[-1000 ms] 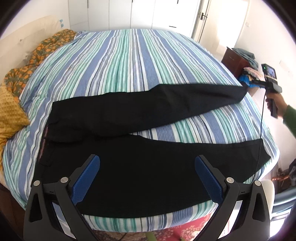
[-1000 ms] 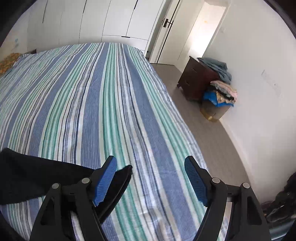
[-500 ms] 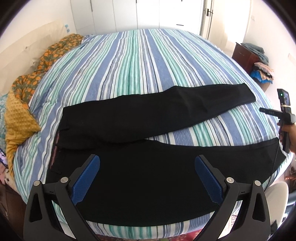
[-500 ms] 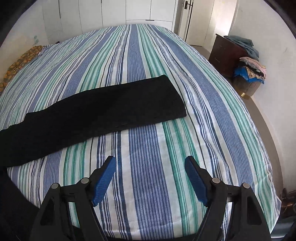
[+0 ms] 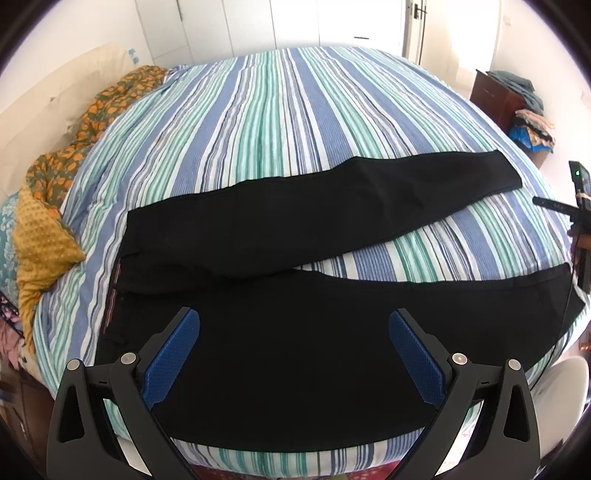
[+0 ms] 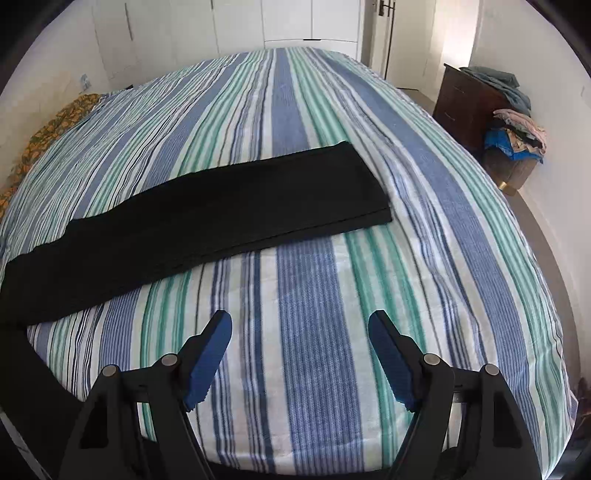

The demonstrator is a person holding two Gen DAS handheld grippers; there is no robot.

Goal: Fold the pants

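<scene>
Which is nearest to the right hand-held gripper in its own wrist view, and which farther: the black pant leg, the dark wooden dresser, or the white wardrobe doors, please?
From the right hand-held gripper, which is open over bare striped sheet:
1. Black pant leg, ahead and to the left, lying flat on the bed.
2. Dark wooden dresser, off to the right beside the bed.
3. White wardrobe doors, straight ahead beyond the far end of the bed.

I found no readable text, label or number in either view. The pants (image 5: pixel 295 332) and bedspread (image 5: pixel 258 129) carried none.
</scene>
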